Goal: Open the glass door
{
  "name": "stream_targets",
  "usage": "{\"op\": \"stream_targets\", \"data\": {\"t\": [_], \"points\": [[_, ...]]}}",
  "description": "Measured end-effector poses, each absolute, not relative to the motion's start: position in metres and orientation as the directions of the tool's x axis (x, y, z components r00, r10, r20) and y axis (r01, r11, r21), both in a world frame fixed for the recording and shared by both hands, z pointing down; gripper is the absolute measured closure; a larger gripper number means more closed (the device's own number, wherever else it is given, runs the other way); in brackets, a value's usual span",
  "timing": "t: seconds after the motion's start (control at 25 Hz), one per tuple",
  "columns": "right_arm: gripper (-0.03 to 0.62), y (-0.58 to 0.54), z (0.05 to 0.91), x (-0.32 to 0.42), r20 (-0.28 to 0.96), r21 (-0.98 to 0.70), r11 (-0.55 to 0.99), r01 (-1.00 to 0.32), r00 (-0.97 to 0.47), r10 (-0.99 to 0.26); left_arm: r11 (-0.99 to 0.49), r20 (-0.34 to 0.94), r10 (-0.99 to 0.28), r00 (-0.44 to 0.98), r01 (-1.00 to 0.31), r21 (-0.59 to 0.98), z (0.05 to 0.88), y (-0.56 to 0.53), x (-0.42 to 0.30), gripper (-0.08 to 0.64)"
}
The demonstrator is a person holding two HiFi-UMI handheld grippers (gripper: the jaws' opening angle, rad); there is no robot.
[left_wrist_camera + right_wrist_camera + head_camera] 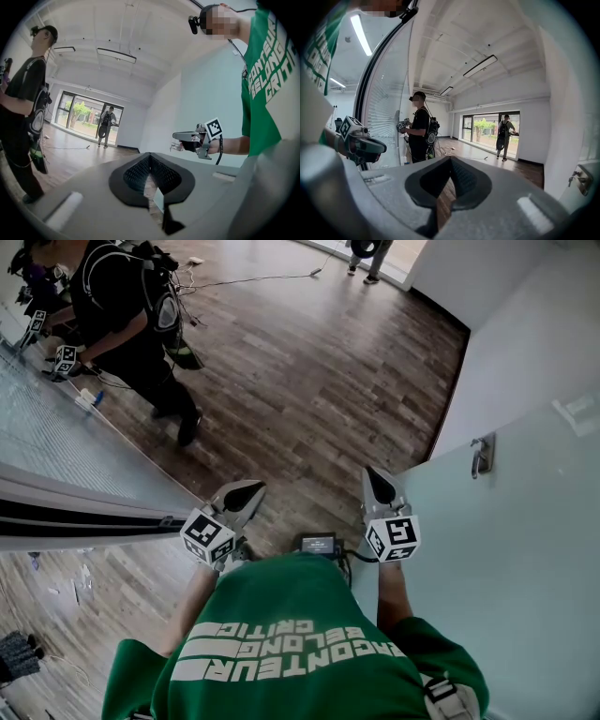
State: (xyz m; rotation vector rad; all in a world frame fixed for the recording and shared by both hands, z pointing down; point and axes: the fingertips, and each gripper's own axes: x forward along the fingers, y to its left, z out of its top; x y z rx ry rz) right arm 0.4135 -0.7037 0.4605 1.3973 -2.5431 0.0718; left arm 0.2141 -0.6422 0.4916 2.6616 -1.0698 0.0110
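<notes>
Arms: I hold both forearms forward at lower centre, left gripper (246, 491) and right gripper (376, 480) pointing up-frame over the brown plank floor (309, 362).
Left tongs: jaws together, nothing between.
Right tongs: jaws together, empty.
Door: the pale frosted glass door (525, 549) fills the right; its small metal handle (482, 455) sits apart from both grippers.

Dark wood plank floor (309, 362), cable (253, 279) lying across. White walls (525, 343). Big window (487, 129) at far end, daylight. Long strip lights (480, 66) on ceiling (440, 42).
</notes>
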Motion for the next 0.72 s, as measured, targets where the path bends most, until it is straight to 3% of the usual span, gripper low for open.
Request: {"op": "stream_targets", "data": {"t": [0.72], "points": [[0.599, -0.689, 0.464, 0.425, 0.244, 0.082, 0.521, -0.850, -0.490, -0.837, -0.696, 0.110, -0.670, 0.734, -0.673, 0.250, 0.494, -0.629, 0.218, 0.543]]}}
